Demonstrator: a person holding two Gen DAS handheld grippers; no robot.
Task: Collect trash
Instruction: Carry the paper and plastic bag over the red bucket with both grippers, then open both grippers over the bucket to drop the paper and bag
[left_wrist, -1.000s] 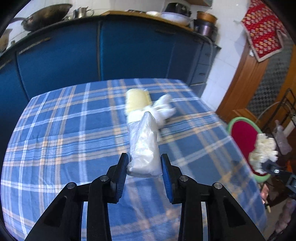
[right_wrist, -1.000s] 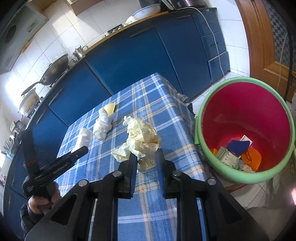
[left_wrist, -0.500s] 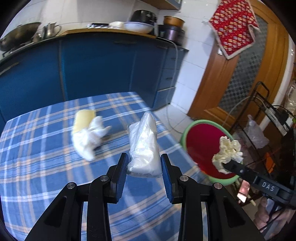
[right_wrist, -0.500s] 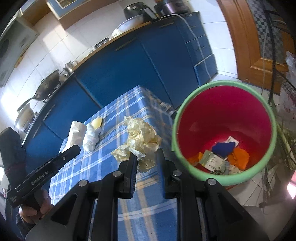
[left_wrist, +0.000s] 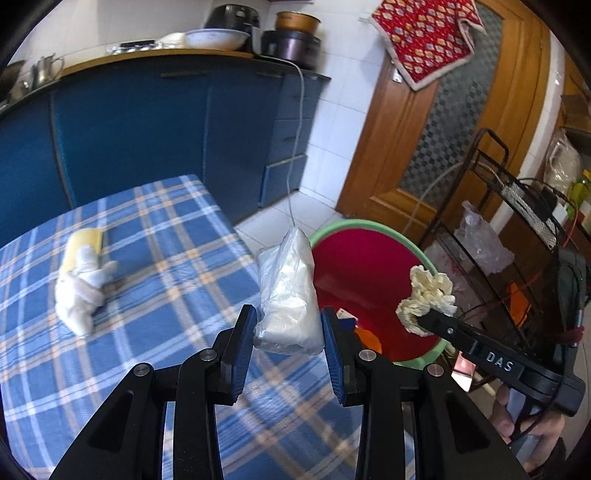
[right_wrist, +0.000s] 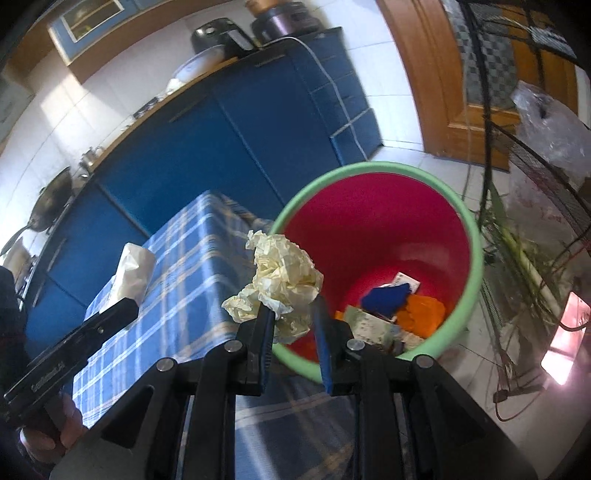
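Gripping: left gripper (left_wrist: 288, 328) pinches clear plastic bag (left_wrist: 288, 295); right gripper (right_wrist: 293, 325) pinches crumpled paper (right_wrist: 284, 277).
Bin (right_wrist: 476, 258): scraps, partly hidden.

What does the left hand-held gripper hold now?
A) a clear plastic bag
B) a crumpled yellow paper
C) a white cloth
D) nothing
A: the left hand-held gripper has the clear plastic bag pinched between its blue pads, near the red bin.

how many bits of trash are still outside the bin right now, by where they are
held in a gripper: 2, the plastic bag in the left gripper, the crumpled paper in the right gripper
on the table: 1, a white wad
total: 3
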